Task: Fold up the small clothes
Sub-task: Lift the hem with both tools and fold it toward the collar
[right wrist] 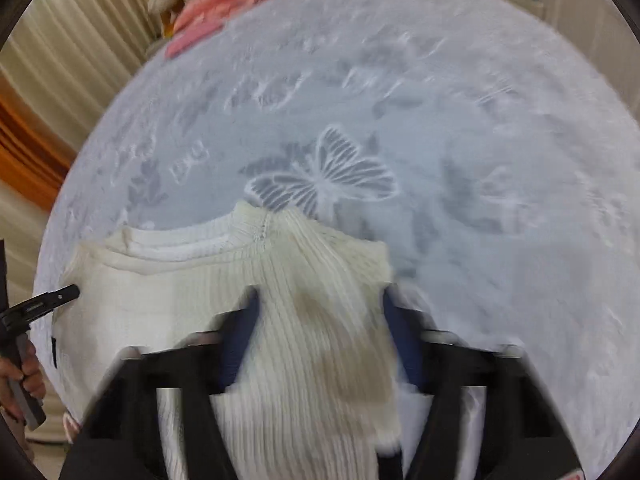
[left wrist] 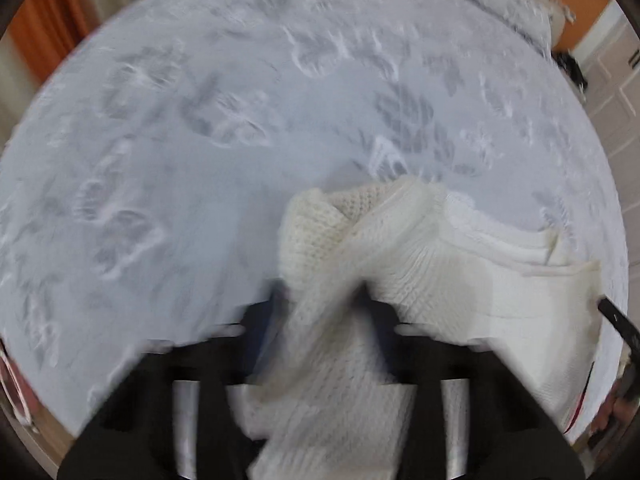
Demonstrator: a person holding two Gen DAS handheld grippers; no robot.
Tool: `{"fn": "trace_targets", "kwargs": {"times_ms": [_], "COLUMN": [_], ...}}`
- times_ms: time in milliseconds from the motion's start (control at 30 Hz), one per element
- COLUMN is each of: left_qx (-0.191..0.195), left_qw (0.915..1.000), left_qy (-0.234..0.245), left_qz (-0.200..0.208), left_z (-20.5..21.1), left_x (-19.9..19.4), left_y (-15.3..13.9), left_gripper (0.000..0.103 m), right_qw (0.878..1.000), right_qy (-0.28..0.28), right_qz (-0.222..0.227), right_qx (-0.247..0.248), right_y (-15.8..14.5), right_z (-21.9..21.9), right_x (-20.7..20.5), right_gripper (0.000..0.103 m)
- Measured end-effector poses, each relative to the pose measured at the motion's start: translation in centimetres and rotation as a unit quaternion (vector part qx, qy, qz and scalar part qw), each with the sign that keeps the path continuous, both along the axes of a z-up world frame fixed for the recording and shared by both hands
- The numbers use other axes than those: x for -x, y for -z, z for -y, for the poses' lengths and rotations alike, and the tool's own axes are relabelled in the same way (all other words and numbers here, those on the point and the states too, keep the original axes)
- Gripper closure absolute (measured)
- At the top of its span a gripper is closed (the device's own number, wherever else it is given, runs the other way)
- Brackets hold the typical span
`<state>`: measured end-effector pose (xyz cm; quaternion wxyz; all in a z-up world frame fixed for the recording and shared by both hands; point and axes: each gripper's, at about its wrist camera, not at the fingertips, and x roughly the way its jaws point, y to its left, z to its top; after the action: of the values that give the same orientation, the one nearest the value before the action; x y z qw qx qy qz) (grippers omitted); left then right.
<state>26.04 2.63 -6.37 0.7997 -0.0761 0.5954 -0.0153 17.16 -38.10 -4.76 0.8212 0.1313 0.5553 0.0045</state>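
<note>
A cream ribbed knit garment (left wrist: pixel 480 280) lies on a pale blue bedspread with butterfly and leaf patterns (left wrist: pixel 200 160). My left gripper (left wrist: pixel 324 300) is shut on the garment's left end, which bunches between the fingers. In the right wrist view, the same garment (right wrist: pixel 168 300) stretches left, and my right gripper (right wrist: pixel 320 304) is shut on its right end; a brownish stain (right wrist: pixel 348 360) shows on the fabric between the fingers. The left gripper's tip (right wrist: pixel 60 294) shows at the far left of the right wrist view.
A pink garment (right wrist: pixel 224 4) lies at the far edge of the bedspread (right wrist: pixel 480 160). Cream and orange curtains (right wrist: pixel 52 92) hang at the left. A dark object (left wrist: pixel 570 66) sits off the bed at the right.
</note>
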Motion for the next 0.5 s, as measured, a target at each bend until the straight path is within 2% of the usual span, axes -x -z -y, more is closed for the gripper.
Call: {"fn": "trace_targets", "kwargs": {"times_ms": [33, 133, 167, 267, 300, 367, 433, 500], "left_qx": [0.003, 0.026, 0.026, 0.009, 0.004, -0.009, 0.005, 0.012], "left_qw": [1.0000, 0.9990, 0.9985, 0.9985, 0.9985, 0.9986, 0.9988, 0.9986], "left_qy": [-0.008, -0.035, -0.043, -0.052, -0.052, -0.046, -0.038, -0.023], "left_qz": [0.004, 0.013, 0.019, 0.018, 0.018, 0.024, 0.032, 0.047], "left_z": [-0.4, -2.4, -3.1, -3.8, -3.6, -3.2, -3.0, -2.7], "left_x": [-0.5, -1.2, -1.3, -1.8, -1.8, -1.8, -1.0, 0.0], "left_y": [0.3, 0.1, 0.3, 1.6, 1.6, 1.1, -0.6, -2.6], "left_gripper": [0.081, 0.086, 0.088, 0.086, 0.085, 0.083, 0.081, 0.079], "right_qw": [1.000, 0.999, 0.998, 0.997, 0.997, 0.997, 0.997, 0.997], "right_qy": [0.002, 0.038, 0.056, 0.065, 0.064, 0.063, 0.061, 0.047], "right_qz": [-0.009, 0.016, 0.013, -0.009, -0.006, -0.003, 0.018, 0.051], "right_qx": [0.001, -0.012, -0.025, -0.034, -0.031, -0.040, -0.049, -0.022], "right_y": [0.4, 0.1, 0.8, 3.4, 3.3, 2.0, -0.1, -3.0], "right_z": [0.3, 3.3, 4.8, 5.6, 5.3, 4.6, 3.9, 2.6], "right_x": [-0.4, -1.0, -1.0, -1.7, -1.8, -2.1, -1.4, 1.3], "right_gripper": [0.096, 0.097, 0.097, 0.095, 0.094, 0.092, 0.090, 0.082]}}
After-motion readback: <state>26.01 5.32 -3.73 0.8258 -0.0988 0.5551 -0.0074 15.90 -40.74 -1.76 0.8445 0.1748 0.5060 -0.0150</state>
